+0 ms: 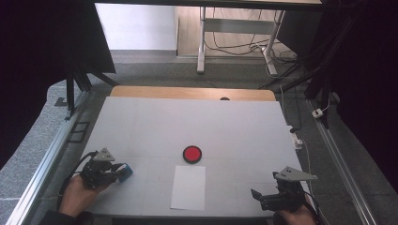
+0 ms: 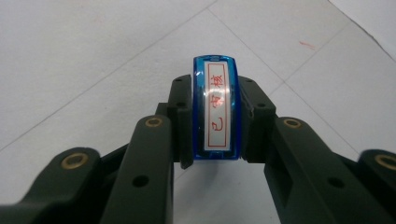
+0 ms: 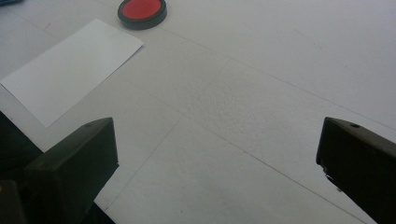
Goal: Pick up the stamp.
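Black jaws of my left gripper [image 2: 215, 116] rise closest to the lens in the left gripper view, and they are clamped on a blue stamp [image 2: 216, 109], one pad pressing each of its long sides. Behind everything lies the white table [image 1: 155, 122], the biggest thing in sight, with a strip of wooden board [image 1: 187, 92] along its far edge. On it, near my side and roughly in the middle, lies a white sheet of paper [image 1: 188, 186], flat and upright to me in the high view. Just beyond the paper's far edge, close to it but not touching, sits a round ink pad [image 1: 192, 154] with a red face and a black rim.

From the high view I hold the left gripper [image 1: 123, 172] low at the table's near left, the stamp [image 1: 126, 172] poking from its tip towards the paper, well to the left of the sheet. The stamp's face shows a white label framed in red with red characters.

At the near right corner I hold my right gripper [image 3: 217, 154] with its jaws spread wide and nothing between them but bare tabletop.
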Motion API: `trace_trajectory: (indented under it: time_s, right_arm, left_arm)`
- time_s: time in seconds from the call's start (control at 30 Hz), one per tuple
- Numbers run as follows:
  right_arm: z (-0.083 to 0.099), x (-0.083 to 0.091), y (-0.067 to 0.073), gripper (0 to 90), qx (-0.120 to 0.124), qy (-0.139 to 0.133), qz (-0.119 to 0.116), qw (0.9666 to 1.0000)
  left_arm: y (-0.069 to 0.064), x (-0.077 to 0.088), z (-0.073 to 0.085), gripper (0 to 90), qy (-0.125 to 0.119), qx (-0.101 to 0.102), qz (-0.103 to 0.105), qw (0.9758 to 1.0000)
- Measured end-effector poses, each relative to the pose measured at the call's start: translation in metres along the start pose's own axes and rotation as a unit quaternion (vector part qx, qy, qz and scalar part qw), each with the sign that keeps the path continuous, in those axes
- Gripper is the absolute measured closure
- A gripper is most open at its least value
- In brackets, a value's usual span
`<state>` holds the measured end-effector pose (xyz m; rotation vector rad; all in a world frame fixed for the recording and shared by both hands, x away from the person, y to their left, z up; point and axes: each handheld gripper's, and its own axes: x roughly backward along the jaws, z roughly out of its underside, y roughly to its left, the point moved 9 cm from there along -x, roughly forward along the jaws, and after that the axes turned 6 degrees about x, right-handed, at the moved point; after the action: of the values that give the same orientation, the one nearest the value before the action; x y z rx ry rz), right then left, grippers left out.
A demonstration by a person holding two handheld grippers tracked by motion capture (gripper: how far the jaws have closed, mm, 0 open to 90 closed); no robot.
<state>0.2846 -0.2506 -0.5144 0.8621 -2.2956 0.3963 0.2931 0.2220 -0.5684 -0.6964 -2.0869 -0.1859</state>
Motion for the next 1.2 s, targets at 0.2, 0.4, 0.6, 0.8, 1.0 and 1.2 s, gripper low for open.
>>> trace_trajectory:
  time_s: [0.2,0.4,0.6,0.8,1.0,1.2]
  right_arm:
    - [0.000,0.000,0.000,0.0,0.000,-0.001,0.000,1.0000]
    - [0.000,0.000,0.000,0.0,-0.001,0.000,0.000,1.0000]
    - [0.000,0.000,0.000,0.0,-0.001,0.001,0.000,1.0000]
    - [0.000,0.000,0.000,0.0,-0.003,0.000,0.000,1.0000]
    - [0.000,0.000,-0.001,0.0,-0.004,0.000,0.000,1.0000]
    - [0.000,0.000,-0.001,0.0,-0.004,-0.002,-0.001,1.0000]
  left_arm:
    - [-0.002,0.006,-0.004,69.7,-0.013,0.001,-0.008,0.9999]
    - [-0.007,0.012,-0.010,69.7,-0.025,-0.002,-0.009,0.9997]
    - [-0.018,0.021,-0.020,69.7,-0.057,-0.008,0.040,0.9975]
    - [-0.022,0.025,-0.026,69.8,-0.069,-0.010,0.049,0.9963]
    - [-0.028,0.029,-0.037,69.7,-0.084,-0.019,0.061,0.9944]
    - [-0.038,0.031,-0.051,69.7,-0.092,-0.028,0.085,0.9917]
